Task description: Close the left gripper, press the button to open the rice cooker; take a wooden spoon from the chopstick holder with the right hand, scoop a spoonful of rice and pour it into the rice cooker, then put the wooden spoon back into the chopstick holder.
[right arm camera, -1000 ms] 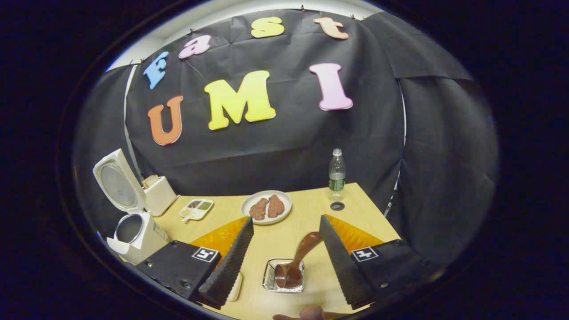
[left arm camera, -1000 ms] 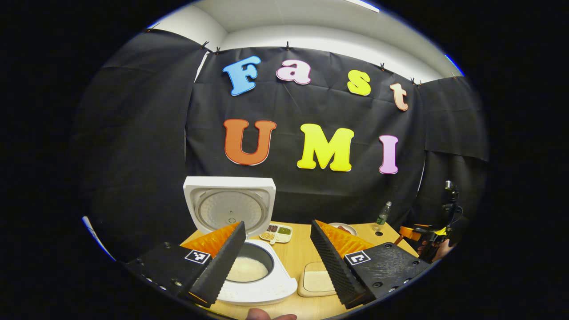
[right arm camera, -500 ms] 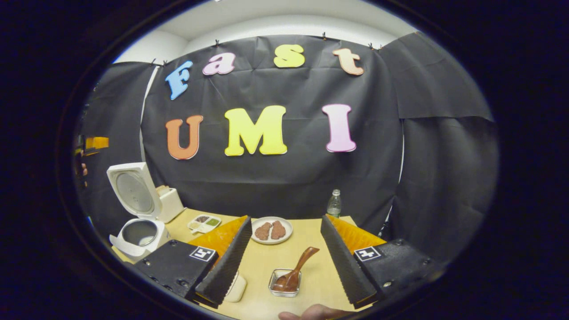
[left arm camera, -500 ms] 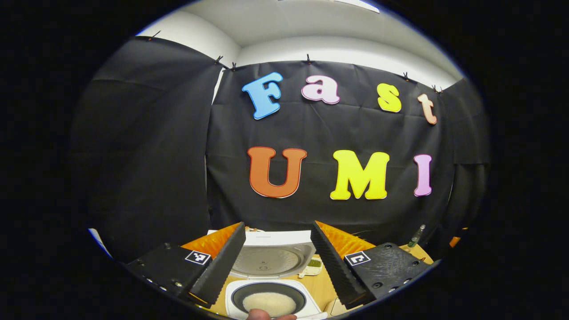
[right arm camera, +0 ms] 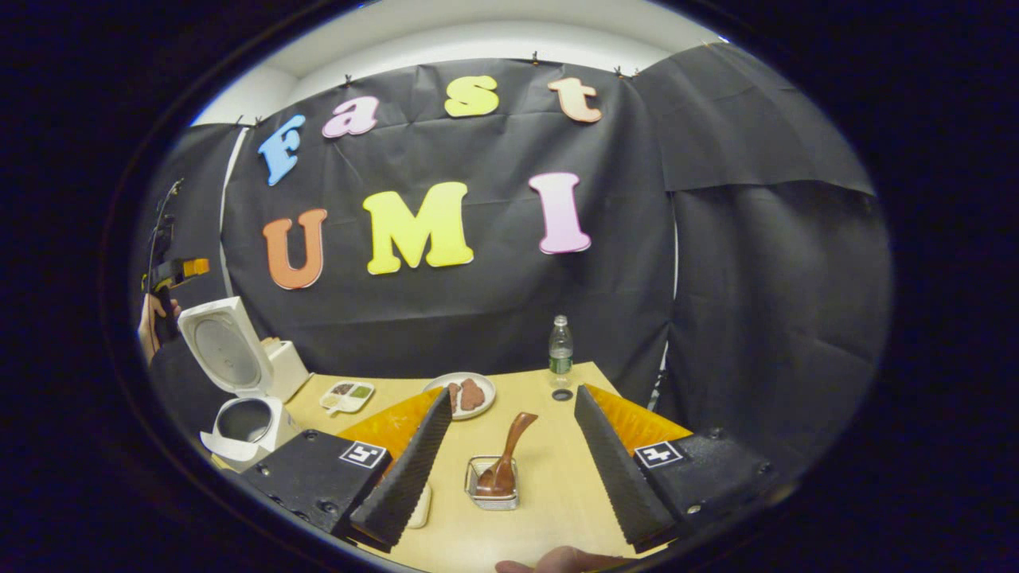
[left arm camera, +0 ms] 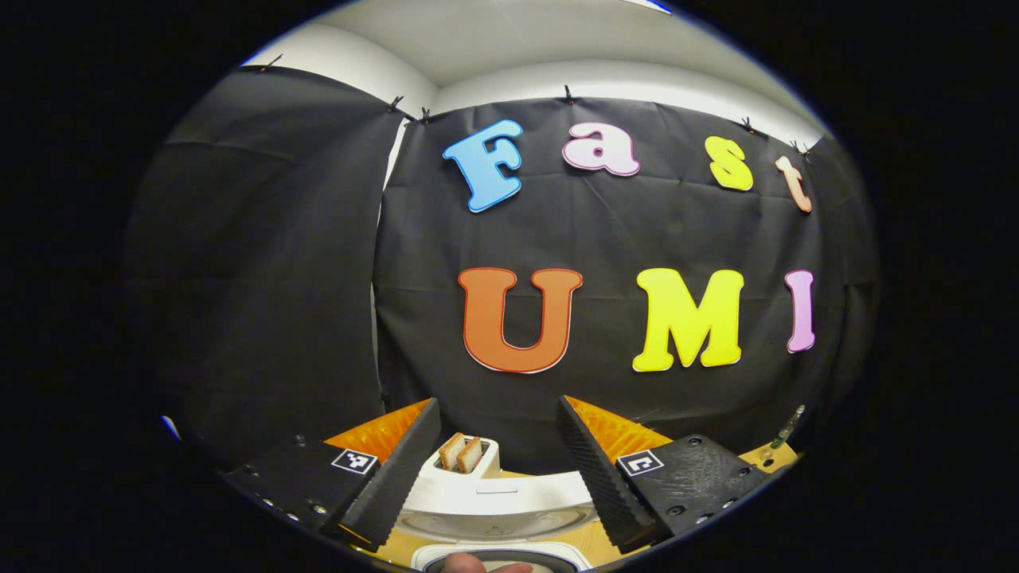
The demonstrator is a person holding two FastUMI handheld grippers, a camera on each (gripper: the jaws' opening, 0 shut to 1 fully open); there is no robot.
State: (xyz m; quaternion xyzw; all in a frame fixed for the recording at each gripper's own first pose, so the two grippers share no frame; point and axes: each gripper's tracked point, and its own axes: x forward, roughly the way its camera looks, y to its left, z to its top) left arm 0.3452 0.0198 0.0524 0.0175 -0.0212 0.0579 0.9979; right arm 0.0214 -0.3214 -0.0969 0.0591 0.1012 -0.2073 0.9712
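Rice cooker, white plastic, lid up [right arm camera: 239,382], sits at the far left of the pale wooden bench [right arm camera: 549,477] in my right claw view; brown wooden spoon [right arm camera: 505,460] stands in a small clear square holder [right arm camera: 492,484] between my right claw [right arm camera: 509,458] fingers, spread apart, empty. Left claw [left arm camera: 497,465] view: toast slices [left arm camera: 460,452] behind the lid; fingers apart, empty.

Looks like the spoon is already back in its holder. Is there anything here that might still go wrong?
Two things, perhaps. The spoon leans in a low holder, handle sticking up between the open right gripper fingers; a careless pull-back might knock it out. The cooker lid stands open with the toaster right behind it, and the open left gripper hangs close above, so a bump seems possible.
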